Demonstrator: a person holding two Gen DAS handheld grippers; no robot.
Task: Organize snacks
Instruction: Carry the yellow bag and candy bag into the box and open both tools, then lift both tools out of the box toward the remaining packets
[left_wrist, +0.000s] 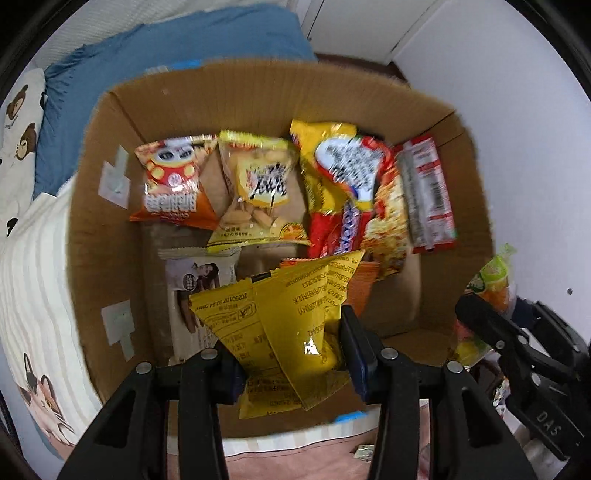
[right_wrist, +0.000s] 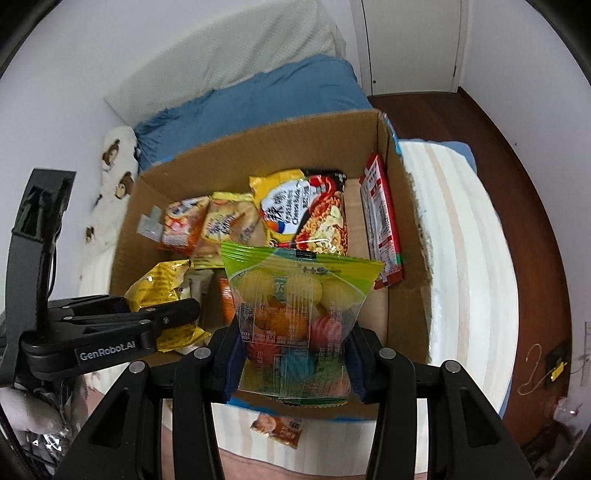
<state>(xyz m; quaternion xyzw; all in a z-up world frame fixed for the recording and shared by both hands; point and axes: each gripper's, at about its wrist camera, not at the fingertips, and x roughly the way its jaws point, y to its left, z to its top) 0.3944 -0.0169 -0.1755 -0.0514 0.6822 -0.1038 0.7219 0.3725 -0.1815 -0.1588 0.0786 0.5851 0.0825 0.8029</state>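
An open cardboard box (left_wrist: 258, 92) (right_wrist: 277, 144) stands on the bed and holds several snack packets. My left gripper (left_wrist: 291, 354) is shut on a yellow snack packet (left_wrist: 280, 317) and holds it over the box's near part; it also shows in the right wrist view (right_wrist: 162, 288). My right gripper (right_wrist: 293, 354) is shut on a clear green-topped bag of coloured jelly candies (right_wrist: 295, 306), held over the box's near edge; it shows in the left wrist view (left_wrist: 491, 277). Inside lie an orange packet (left_wrist: 173, 181), a yellow biscuit packet (left_wrist: 258, 192), a noodle packet (left_wrist: 354, 192) and a red-white packet (left_wrist: 428, 192).
The bed has a striped cream cover (right_wrist: 461, 258), a blue pillow (right_wrist: 258, 99) and a bear-print pillow (left_wrist: 18, 129). A small orange packet (right_wrist: 279, 428) lies on the bed in front of the box. A white wall (left_wrist: 498, 110) is at the right; wood floor (right_wrist: 517, 166).
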